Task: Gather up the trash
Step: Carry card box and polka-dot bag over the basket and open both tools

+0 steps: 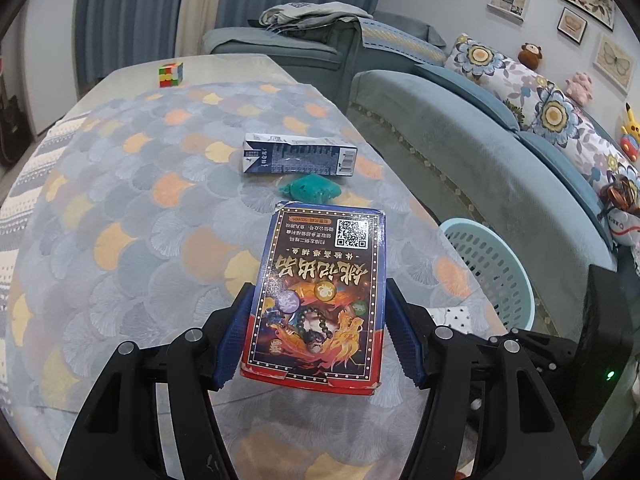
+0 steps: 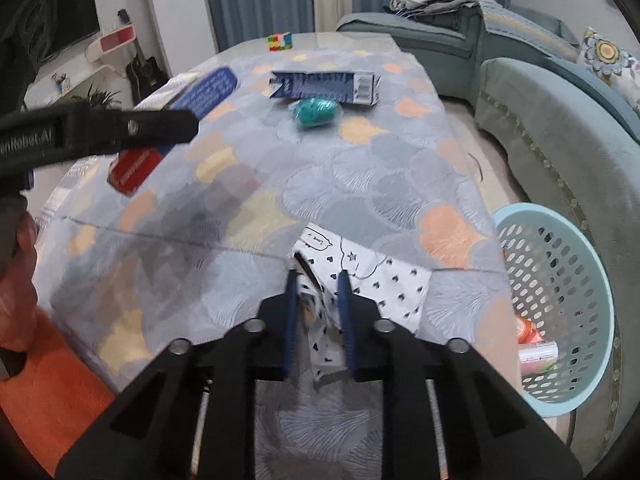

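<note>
My left gripper (image 1: 318, 304) is shut on a red and blue printed card box (image 1: 320, 292) and holds it above the table; the box also shows in the right wrist view (image 2: 134, 168). My right gripper (image 2: 318, 280) is shut on a white paper wrapper with small black hearts (image 2: 380, 280) at the table's near edge. A blue and white carton (image 1: 300, 155) lies on its side further back, with a crumpled teal wad (image 1: 310, 189) right in front of it. A light blue perforated basket (image 2: 560, 292) stands on the floor right of the table and holds some trash.
The table (image 1: 140, 200) has a grey cloth with a fan pattern. A Rubik's cube (image 1: 171, 74) sits at its far end. A blue-grey sofa (image 1: 480, 152) with floral cushions runs along the right. The left gripper's arm (image 2: 92, 128) crosses the right wrist view at upper left.
</note>
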